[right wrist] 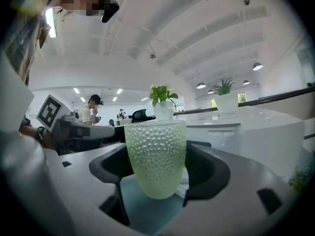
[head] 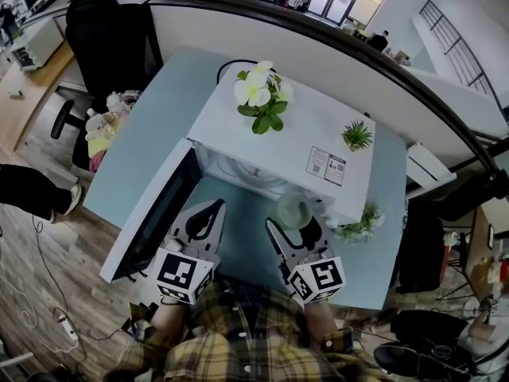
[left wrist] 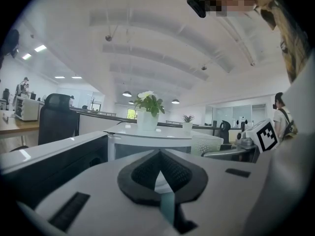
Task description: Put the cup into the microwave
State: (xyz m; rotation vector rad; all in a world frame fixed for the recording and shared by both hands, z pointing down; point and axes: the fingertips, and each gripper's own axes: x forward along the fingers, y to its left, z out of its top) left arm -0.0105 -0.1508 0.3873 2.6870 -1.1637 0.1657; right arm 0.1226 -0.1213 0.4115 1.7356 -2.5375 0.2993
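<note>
Cup (right wrist: 156, 156) of pale green dimpled glass, standing upright, is pinched between the two black padded jaws of the right gripper (head: 297, 226). The right gripper view shows one pad pressed to each side of the glass, with light blue table surface beneath its base. Whether the base touches the table cannot be told.

From the head view, the cup sits just in front of a white microwave (head: 270, 138), at the right side of its open mouth. The microwave rests on a light blue table (head: 151, 126). Its door (head: 155, 213) is swung wide open to the left, dark window facing inward.

The left gripper (head: 210, 213) hangs over the table between the open door and the right gripper, pointing toward the oven's mouth. Its jaws are pressed together at the tips with nothing between them. In the left gripper view only a thin sliver of blue table shows through the small gap behind the tips.

Each gripper carries a cube with black and white square markers at its near end. Sleeves of a yellow plaid shirt (head: 238, 333) show at the bottom edge.

On top of the microwave stand a potted plant with white flowers (head: 261, 94) and, toward the right corner, a small spiky green plant (head: 357, 136). Another leafy plant (head: 358, 228) sits on the table just right of the oven. A black office chair (head: 107, 34) stands beyond the table's far left corner.
</note>
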